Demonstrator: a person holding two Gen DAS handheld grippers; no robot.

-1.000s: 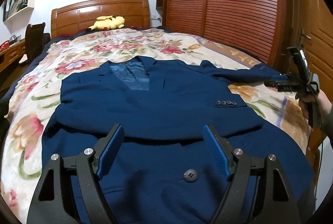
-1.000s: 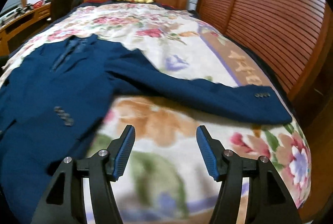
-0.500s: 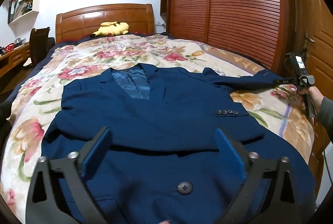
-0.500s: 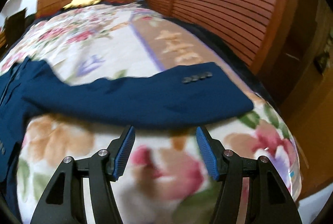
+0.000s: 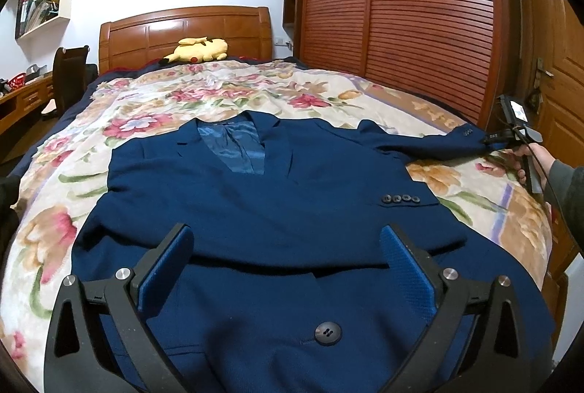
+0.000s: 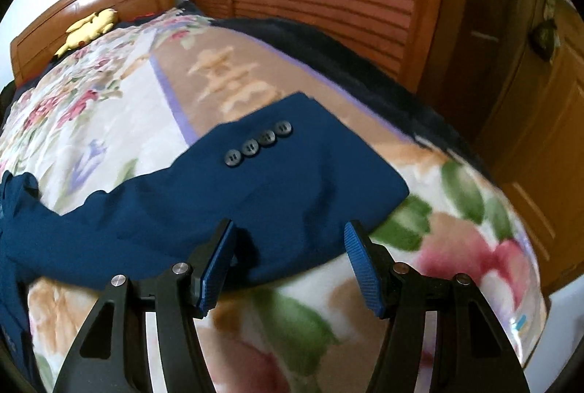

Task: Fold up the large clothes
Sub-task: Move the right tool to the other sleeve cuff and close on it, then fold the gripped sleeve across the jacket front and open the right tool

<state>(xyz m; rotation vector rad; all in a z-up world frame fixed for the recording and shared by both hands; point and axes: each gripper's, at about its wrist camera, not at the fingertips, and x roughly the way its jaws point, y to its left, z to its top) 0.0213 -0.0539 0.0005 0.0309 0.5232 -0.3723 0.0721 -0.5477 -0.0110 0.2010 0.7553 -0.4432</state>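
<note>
Since a second ago my right gripper (image 6: 288,265) has swung across the floral bedspread (image 6: 456,247) from the jacket's body out to the cuff end of the spread sleeve (image 6: 292,188), while my left gripper (image 5: 288,269) has kept its place over the front hem and its jaws have just been opening, with nothing pinched between them; they now stand spread wide above the cloth near the front button (image 5: 328,332); the right jaws stand partly apart, astride the sleeve's near edge, their pads not pressing on it; the navy jacket (image 5: 255,210) lies face up on the bed, collar toward the headboard (image 5: 186,27), one sleeve already folded across the chest, the other stretched toward the wardrobe side; my worry is the grab: if I close too shallow I may catch only the top layer, or a pinch of bedspread with it, and dragging that would skew the folded sleeve and rumple the front.
</note>
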